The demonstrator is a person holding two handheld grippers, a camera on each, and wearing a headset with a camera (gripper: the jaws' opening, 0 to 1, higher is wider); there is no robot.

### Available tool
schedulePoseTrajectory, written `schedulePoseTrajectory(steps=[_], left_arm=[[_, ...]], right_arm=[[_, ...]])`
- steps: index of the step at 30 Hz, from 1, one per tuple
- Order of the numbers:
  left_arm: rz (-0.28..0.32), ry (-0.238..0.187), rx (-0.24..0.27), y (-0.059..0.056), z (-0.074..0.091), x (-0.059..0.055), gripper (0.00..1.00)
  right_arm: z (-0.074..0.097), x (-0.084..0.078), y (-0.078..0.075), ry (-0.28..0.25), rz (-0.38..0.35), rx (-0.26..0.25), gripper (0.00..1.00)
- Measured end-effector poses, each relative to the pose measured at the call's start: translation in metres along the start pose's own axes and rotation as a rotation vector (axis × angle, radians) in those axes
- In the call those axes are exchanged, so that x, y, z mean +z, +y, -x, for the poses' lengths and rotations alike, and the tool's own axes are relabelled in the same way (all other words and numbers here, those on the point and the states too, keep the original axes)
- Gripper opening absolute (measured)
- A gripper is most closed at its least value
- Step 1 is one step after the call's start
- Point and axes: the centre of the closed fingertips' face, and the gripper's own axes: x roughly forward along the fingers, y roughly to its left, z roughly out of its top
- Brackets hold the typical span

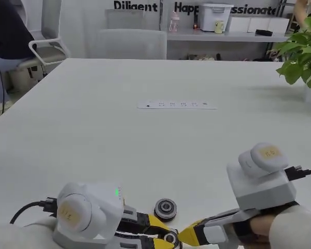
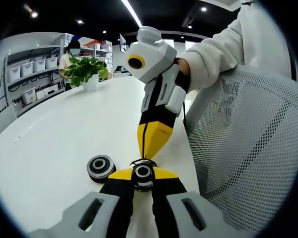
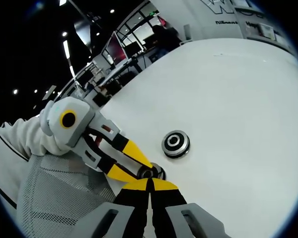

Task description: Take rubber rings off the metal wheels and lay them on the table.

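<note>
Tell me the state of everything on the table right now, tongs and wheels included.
Left tongs: shut on the held wheel.
Right tongs: jaws together, tips at the held wheel's rim.
Held wheel: clamped between the left tongs' tips.
Loose wheel: lying flat on the table, rubber ring still on.
Socket strip: no plugs in it.
</note>
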Motion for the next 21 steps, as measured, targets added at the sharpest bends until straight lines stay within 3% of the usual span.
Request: schedulePoseTrajectory(steps=[9,11,15,21], left_arm=[[0.002,0.002,0.005,0.001,0.000,0.000,0.08],[0.004,0.002,0.007,0.001,0.000,0.000,0.08],[0.009,0.002,0.010,0.002,0.000,0.000,0.07],[0.023,0.006,0.014,0.002,0.000,0.000,0.08]], right_arm=[[-0.001,0.005,0.006,-0.025,0.018,0.024,0.00],[0.000,0.014,0.013,-0.074,0.003,0.058,0.00],[0.000,0.005,0.000,-0.033,0.015,-0.001,0.00],[-0.002,0.005,0.001,-0.030,0.002,-0.004,0.00]])
